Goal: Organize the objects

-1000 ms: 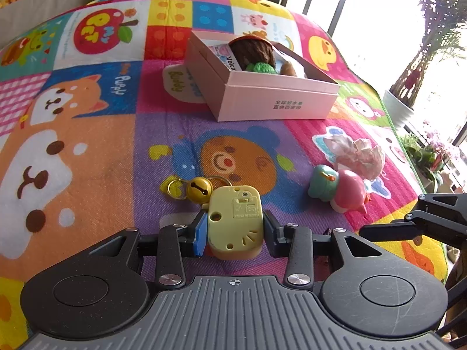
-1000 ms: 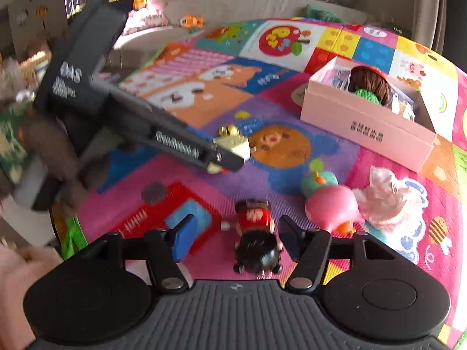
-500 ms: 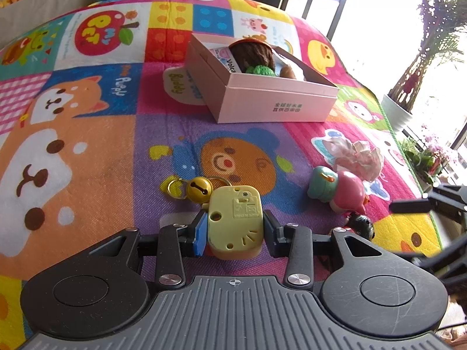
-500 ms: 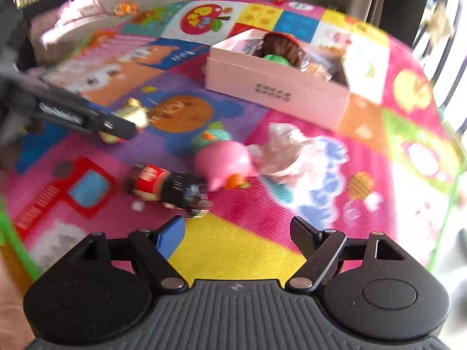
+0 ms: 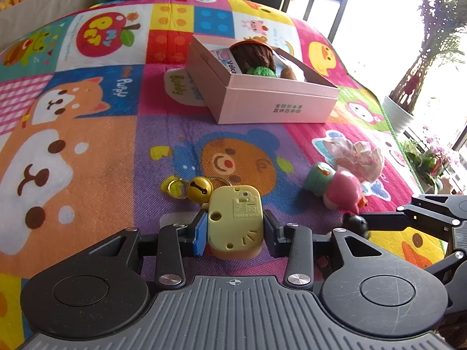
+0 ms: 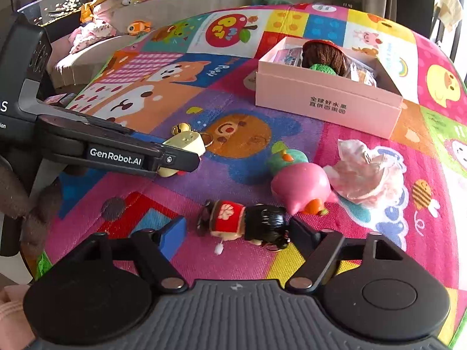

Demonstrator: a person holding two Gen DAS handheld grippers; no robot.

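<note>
My left gripper (image 5: 235,230) is shut on a flat yellow key tag (image 5: 235,218); its gold bell (image 5: 199,189) and ring rest on the play mat (image 5: 87,151). From the right wrist view the left gripper (image 6: 186,157) reaches in from the left with the yellow key tag (image 6: 184,143) in it. My right gripper (image 6: 238,232) is low over the mat and its jaws are closing. A small doll (image 6: 245,223) with black hair and a red top lies on its side between them. The right pad is at the hair; a gap remains at the blue pad (image 6: 175,230).
An open pink box (image 5: 274,108) (image 6: 327,105) holding several toys stands further back. A pink and teal toy (image 6: 300,183) and a crumpled pink-white wrapper (image 6: 367,175) lie just beyond the doll. A potted plant (image 5: 400,113) stands past the mat's right edge.
The doll stood upright between the right jaws, then lay on the mat off to the left with the jaws wider; now it lies between them again. The left gripper has not moved.
</note>
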